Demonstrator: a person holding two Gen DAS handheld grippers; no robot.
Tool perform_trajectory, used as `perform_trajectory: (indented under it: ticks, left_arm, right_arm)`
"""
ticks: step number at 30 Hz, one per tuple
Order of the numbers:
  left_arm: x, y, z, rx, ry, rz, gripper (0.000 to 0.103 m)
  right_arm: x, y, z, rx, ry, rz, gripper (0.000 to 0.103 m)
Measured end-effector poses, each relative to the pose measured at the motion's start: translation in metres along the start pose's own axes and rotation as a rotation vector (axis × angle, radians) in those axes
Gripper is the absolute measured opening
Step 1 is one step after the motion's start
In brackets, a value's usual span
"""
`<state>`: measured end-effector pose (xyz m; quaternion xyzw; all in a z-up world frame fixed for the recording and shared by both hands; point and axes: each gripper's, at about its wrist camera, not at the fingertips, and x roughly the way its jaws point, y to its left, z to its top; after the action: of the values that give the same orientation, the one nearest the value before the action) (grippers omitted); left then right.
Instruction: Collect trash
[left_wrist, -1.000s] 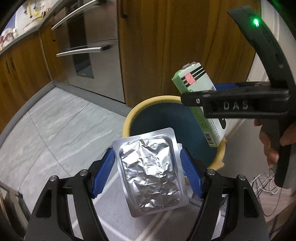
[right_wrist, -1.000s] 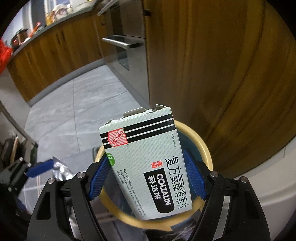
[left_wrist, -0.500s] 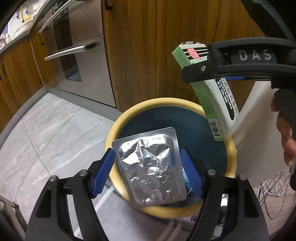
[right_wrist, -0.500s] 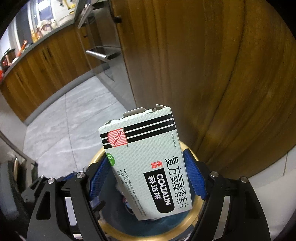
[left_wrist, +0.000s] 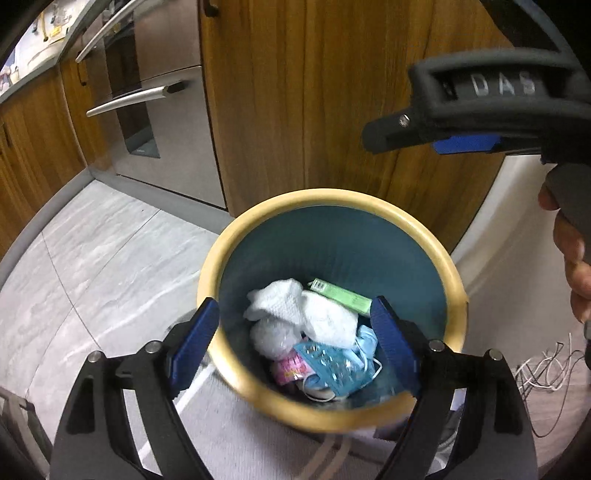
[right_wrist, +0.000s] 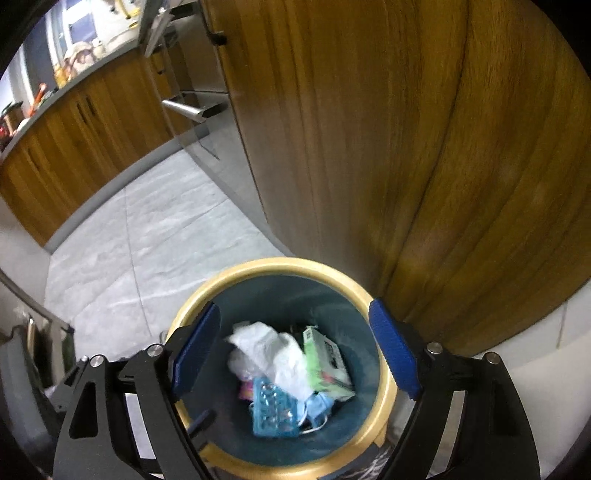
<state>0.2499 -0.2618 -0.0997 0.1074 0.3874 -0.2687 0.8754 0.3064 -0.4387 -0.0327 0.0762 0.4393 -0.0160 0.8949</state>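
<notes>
A teal trash bin with a yellow rim (left_wrist: 448, 266) (right_wrist: 382, 402) stands on the floor against a wooden cabinet. Inside lie white tissues (left_wrist: 291, 306) (right_wrist: 273, 354), the green medicine box (left_wrist: 340, 295) (right_wrist: 325, 363), a blister pack showing its teal side (left_wrist: 325, 363) (right_wrist: 273, 410), a blue face mask (left_wrist: 365, 343) (right_wrist: 319, 404) and a pink wrapper (left_wrist: 290, 369). My left gripper (left_wrist: 295, 347) is open and empty above the bin's near side. My right gripper (right_wrist: 295, 354) is open and empty above the bin; it also shows in the left wrist view (left_wrist: 461, 144) at upper right.
A wooden cabinet (right_wrist: 388, 129) rises right behind the bin. A steel oven with bar handles (left_wrist: 147, 99) stands to the left. Grey tiled floor (left_wrist: 99, 251) spreads to the left. Loose white cables (left_wrist: 546, 373) lie on the floor at right. A striped mat (left_wrist: 236, 435) lies under the bin.
Both grippers have opened. The blister pack and the medicine box have dropped out of them and now lie inside the bin. Both grippers sit closer over the bin.
</notes>
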Motion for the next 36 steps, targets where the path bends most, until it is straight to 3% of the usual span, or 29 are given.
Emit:
perform_trajectory:
  ticks: [5, 15, 21, 27, 33, 36]
  left_arm:
    - [-0.048, 0.008, -0.011, -0.038, -0.027, 0.007, 0.083]
    - [-0.149, 0.001, -0.052, -0.056, -0.083, 0.030, 0.085]
    - [-0.203, 0.006, -0.069, -0.105, -0.143, 0.055, 0.097]
    - [-0.222, 0.008, -0.074, -0.147, -0.211, 0.073, 0.097]
    - [-0.210, 0.008, -0.078, -0.167, -0.190, 0.094, 0.097]
    - [-0.207, 0.009, -0.079, -0.165, -0.198, 0.134, 0.097]
  right_arm:
    - [-0.034, 0.015, -0.021, -0.082, -0.003, -0.012, 0.083]
    - [-0.121, 0.025, -0.084, -0.034, -0.019, 0.055, 0.083]
    - [-0.164, 0.040, -0.130, -0.055, -0.044, 0.045, 0.089]
    - [-0.176, 0.039, -0.156, -0.017, -0.048, -0.022, 0.096]
    - [-0.167, 0.039, -0.162, 0.003, -0.075, -0.116, 0.097]
    - [-0.162, 0.040, -0.163, 0.013, -0.084, -0.118, 0.097]
